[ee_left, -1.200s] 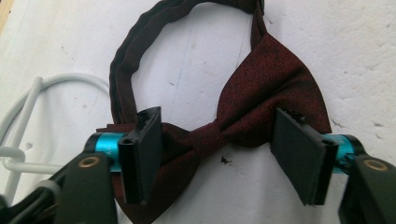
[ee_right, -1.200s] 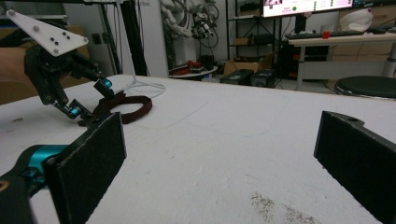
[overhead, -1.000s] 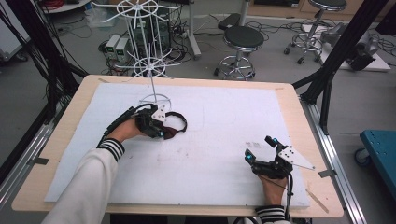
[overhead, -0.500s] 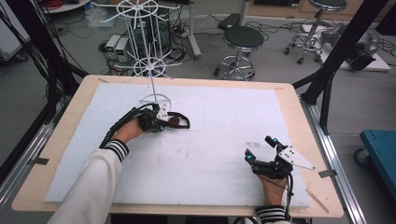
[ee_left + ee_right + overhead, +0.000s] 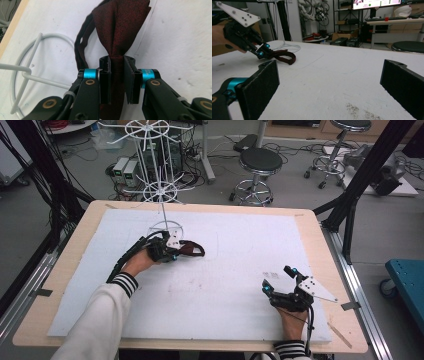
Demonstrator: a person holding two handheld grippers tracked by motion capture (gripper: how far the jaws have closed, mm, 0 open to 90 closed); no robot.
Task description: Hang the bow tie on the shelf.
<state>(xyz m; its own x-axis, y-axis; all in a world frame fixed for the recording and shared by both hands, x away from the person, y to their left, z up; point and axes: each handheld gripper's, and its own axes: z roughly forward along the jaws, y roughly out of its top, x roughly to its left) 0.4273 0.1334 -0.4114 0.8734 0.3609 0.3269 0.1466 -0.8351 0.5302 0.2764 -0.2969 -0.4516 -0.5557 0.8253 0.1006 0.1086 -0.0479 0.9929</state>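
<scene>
We see the left gripper (image 5: 117,80) jaws clamped on a dark red bow tie (image 5: 120,27), right gripper (image 5: 329,85) jaws spread wide, empty, over the white surface (image 5: 240,245)

A dark red bow tie (image 5: 117,32) with its strap lies on the white table cover (image 5: 240,270).

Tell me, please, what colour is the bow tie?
Dark red bow tie, clearest in the left gripper view.
</scene>
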